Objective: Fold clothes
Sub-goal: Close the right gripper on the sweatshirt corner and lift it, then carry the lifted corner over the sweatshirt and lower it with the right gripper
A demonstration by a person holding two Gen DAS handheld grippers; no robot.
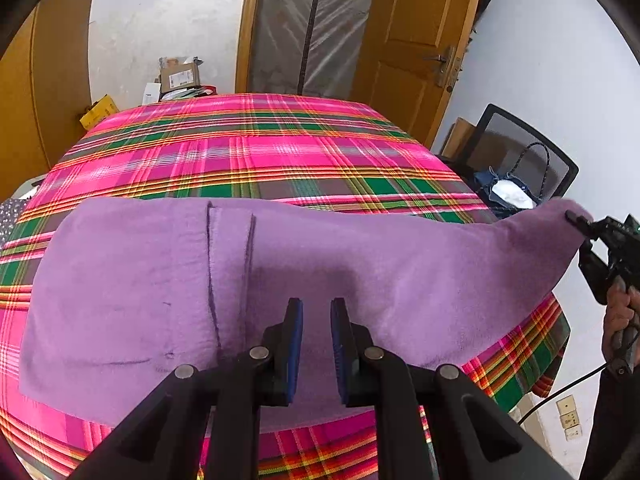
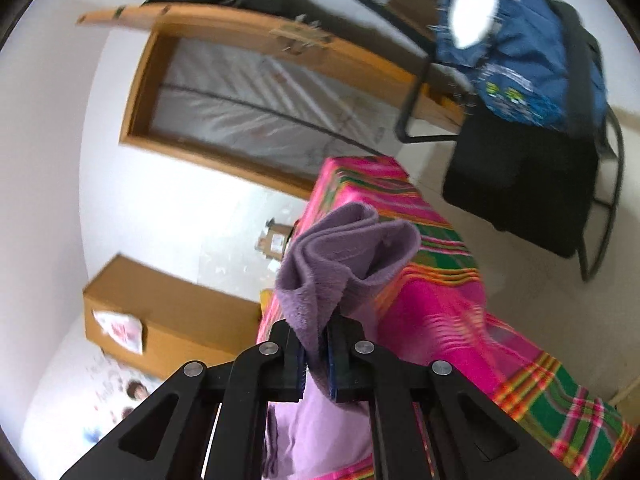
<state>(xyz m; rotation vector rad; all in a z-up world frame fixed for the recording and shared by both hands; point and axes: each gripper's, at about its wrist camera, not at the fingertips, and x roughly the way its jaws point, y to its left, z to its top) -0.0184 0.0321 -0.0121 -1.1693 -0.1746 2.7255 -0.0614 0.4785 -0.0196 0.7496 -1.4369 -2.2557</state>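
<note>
A purple fleece garment (image 1: 160, 288) lies spread across the table's pink plaid cloth (image 1: 260, 148). My left gripper (image 1: 316, 308) hovers low over the garment's near middle, jaws apart, with only flat fabric showing in the gap. At the right edge my right gripper (image 1: 576, 220) holds the garment's corner lifted off the table, pulling the fabric up into a peak. In the right wrist view the right gripper (image 2: 316, 332) is shut on a bunched fold of the purple garment (image 2: 344, 248), which hangs down between the fingers over the plaid cloth (image 2: 432, 304).
A person's hand (image 1: 620, 316) grips the right tool's handle. A black chair (image 1: 516, 160) with a blue bag (image 2: 532, 64) stands beyond the table's right side. Cardboard boxes (image 1: 180, 76) sit behind the far edge, and a wooden door (image 1: 412, 40) stands open at the back.
</note>
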